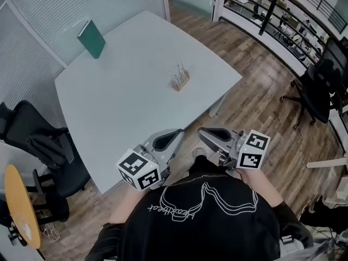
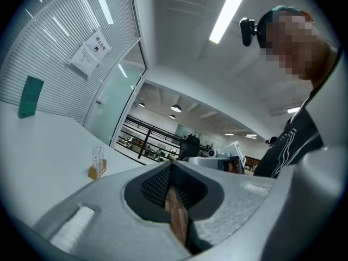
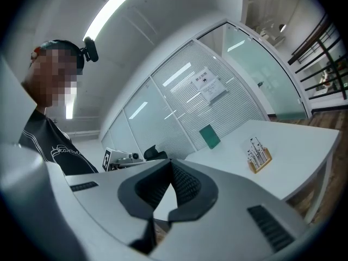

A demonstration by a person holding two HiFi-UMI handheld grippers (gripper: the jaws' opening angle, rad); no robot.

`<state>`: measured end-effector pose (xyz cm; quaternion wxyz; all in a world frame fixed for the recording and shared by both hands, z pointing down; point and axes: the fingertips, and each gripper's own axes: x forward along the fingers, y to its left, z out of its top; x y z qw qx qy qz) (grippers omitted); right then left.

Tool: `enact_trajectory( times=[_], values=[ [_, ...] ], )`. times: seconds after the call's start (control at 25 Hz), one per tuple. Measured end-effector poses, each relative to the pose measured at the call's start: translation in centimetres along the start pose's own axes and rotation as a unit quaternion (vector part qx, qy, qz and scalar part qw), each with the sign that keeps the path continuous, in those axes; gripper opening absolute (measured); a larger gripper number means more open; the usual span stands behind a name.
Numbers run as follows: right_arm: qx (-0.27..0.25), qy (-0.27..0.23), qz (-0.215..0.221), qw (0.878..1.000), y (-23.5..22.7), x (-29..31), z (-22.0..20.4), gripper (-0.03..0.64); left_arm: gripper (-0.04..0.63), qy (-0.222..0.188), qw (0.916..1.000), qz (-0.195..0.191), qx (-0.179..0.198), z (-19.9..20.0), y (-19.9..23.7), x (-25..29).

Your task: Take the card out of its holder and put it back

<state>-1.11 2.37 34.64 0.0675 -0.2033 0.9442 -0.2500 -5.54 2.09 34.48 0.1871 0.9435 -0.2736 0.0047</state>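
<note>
Before you stands a pale grey table with rounded corners (image 1: 119, 107) on the wood-plank floor (image 1: 255, 91). A small wooden holder (image 1: 181, 83) sits toward the table's right side, with a clear printed card (image 1: 179, 72) upright in it. Well apart from it, near the far left corner, a dark green flat panel (image 1: 91, 38) stands on edge.

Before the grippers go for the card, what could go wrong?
The left gripper and right gripper are both shut; reaching in like that could knock the card over. The holder is small and looks light, so pulling the card might lift or tip it unless one gripper steadies it.
</note>
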Motion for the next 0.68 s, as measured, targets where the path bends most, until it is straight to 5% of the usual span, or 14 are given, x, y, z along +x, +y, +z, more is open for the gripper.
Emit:
enact_trajectory(
  times=[0.44, 0.68],
  values=[
    [0.003, 0.005, -0.007, 1.0, -0.4, 0.6, -0.6, 0.009, 0.014, 0.014, 0.9985, 0.011, 0.053, -0.7, 0.3, -0.3],
    [0.0, 0.008, -0.011, 1.0, -0.8, 0.4, -0.7, 0.008, 0.014, 0.006, 0.9997, -0.007, 0.022, -0.8, 0.5, 0.4]
  ],
)
